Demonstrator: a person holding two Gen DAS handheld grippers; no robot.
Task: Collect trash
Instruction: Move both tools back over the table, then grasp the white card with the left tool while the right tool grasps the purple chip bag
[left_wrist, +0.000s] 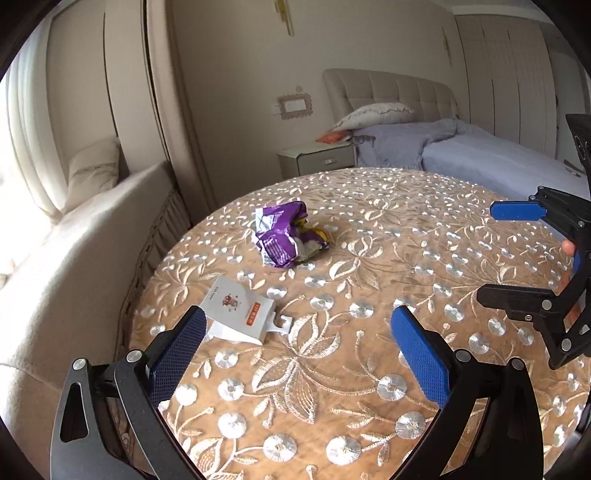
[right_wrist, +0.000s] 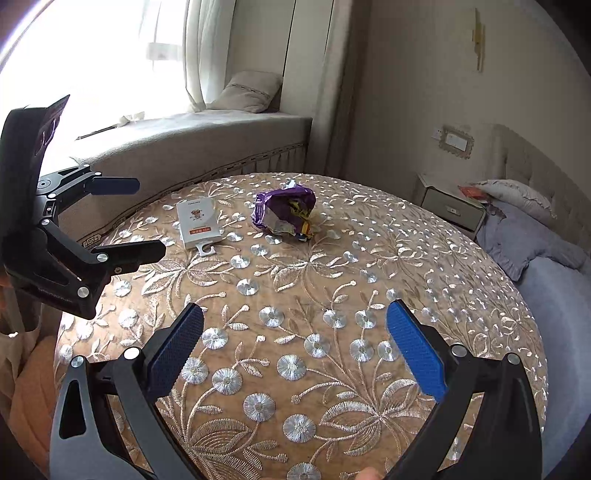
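Though the small white card pack (left_wrist: 236, 312) has red and dark print, the words are too tiny to read, and the left claw (left_wrist: 299, 354) hides one corner. It lies flat on the round, flowery tabletop (left_wrist: 369, 258) near the crinkly purple wrapper (left_wrist: 286, 234). Both the left claw and the right claw (right_wrist: 295, 349) gape wide with nothing in them.

A crumpled purple wrapper (left_wrist: 283, 234) lies upper centre of frame; a flat white card package (left_wrist: 239, 309) lies lower left of it.
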